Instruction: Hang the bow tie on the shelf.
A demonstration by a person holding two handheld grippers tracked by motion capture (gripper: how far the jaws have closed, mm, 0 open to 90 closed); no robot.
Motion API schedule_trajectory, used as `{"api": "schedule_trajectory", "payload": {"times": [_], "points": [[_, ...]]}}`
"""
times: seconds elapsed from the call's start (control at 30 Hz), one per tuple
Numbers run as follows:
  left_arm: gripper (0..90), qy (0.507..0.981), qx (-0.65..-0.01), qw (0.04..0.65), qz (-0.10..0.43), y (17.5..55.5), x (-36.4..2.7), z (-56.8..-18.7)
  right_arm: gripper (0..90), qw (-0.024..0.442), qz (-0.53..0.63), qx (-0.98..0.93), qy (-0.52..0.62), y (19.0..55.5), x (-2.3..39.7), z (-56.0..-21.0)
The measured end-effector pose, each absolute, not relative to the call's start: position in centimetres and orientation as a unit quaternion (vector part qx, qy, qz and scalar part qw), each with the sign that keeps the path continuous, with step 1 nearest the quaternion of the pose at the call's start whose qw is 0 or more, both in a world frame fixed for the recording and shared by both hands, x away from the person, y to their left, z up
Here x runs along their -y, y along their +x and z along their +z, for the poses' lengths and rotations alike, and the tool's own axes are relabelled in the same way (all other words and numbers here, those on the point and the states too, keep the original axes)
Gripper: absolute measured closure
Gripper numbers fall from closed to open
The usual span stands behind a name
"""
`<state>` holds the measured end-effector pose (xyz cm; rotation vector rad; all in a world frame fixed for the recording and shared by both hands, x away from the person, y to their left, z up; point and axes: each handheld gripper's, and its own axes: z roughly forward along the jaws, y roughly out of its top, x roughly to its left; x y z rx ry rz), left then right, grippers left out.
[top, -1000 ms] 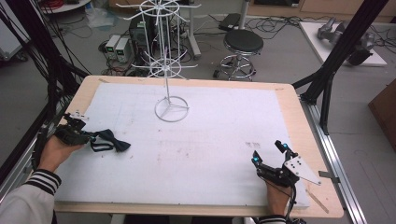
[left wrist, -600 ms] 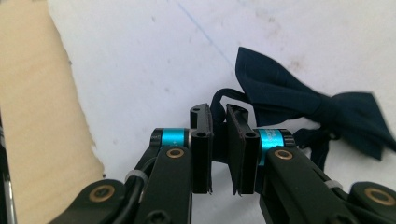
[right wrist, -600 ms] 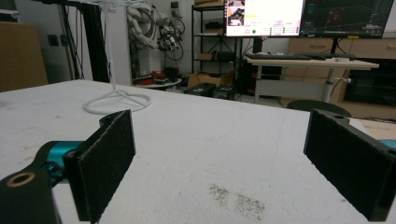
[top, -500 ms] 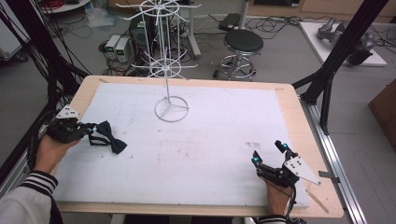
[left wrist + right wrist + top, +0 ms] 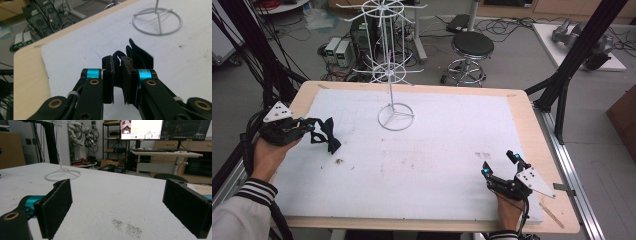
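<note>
A black bow tie [image 5: 327, 137] hangs just above the white mat at the table's left side, with my left gripper [image 5: 309, 125] shut on its strap end. In the left gripper view the two jaws [image 5: 117, 63] stand close together on the black fabric, and the bow tie's wings [image 5: 138, 55] stick out beyond them. My right gripper [image 5: 499, 162] rests near the front right of the mat, open. Its wide-apart pads [image 5: 56, 202] have nothing between them. A white wire display stand [image 5: 395, 116] stands at the back middle of the mat.
The stand's ring base [image 5: 157, 21] lies ahead and to the right of the left gripper; it is far off in the right gripper view [image 5: 63, 174]. The mat carries dirt specks [image 5: 339, 161]. The wooden table rim [image 5: 532, 125] frames the mat. A black stool [image 5: 472, 47] stands beyond.
My left hand has risen and drawn slightly back, lifting the bow tie off the mat. The right gripper has stayed where it was.
</note>
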<state>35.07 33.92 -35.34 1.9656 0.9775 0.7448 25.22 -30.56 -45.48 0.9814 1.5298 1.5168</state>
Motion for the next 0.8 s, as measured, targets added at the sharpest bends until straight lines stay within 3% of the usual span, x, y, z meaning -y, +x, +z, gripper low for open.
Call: {"api": "schedule_trajectory", "payload": {"times": [0.8], "points": [[81.2,0.752,-0.361,0.456,0.311,36.5,-31.2,-31.4,8.0,0.377,0.594,-0.598,0.384,25.2,30.6,-45.5]]}}
